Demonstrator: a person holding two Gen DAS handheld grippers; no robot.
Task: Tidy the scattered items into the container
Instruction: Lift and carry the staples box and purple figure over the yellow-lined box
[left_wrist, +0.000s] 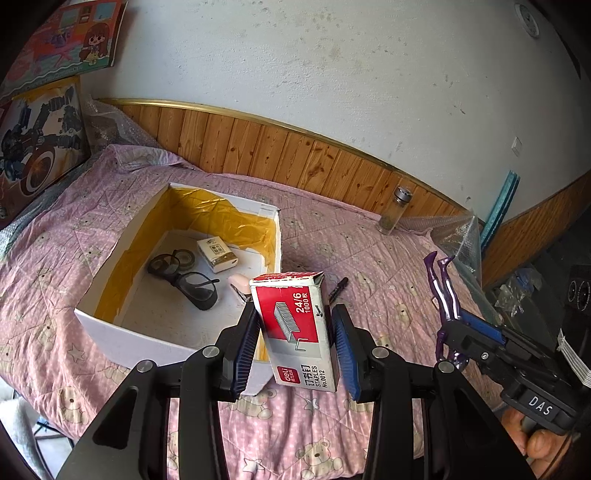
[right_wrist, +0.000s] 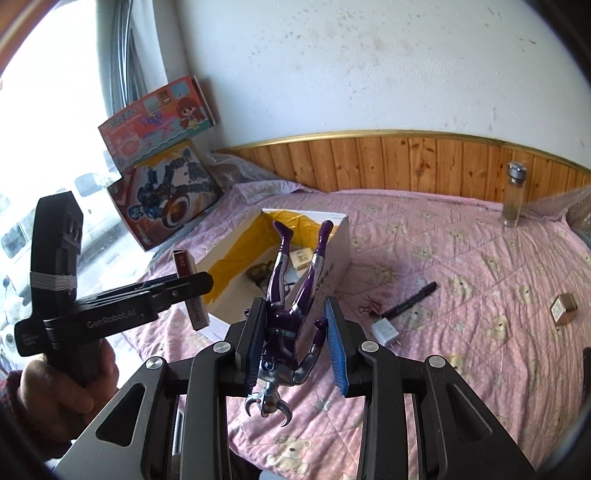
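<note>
On a pink quilted bed (right_wrist: 461, 258) under wood-panelled walls, the staple box (left_wrist: 297, 328) is gripped upright by the left claw (left_wrist: 295, 347) beside the white container (left_wrist: 122, 325), while the figurine (right_wrist: 291, 306) is clamped feet-forward in the right claw (right_wrist: 295, 343).

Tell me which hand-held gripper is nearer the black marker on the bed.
Right. The right hand-held gripper, holding the toy figure, hangs just short of the marker. The left hand-held gripper, holding the staples box, is beyond the white box's near corner.
</note>
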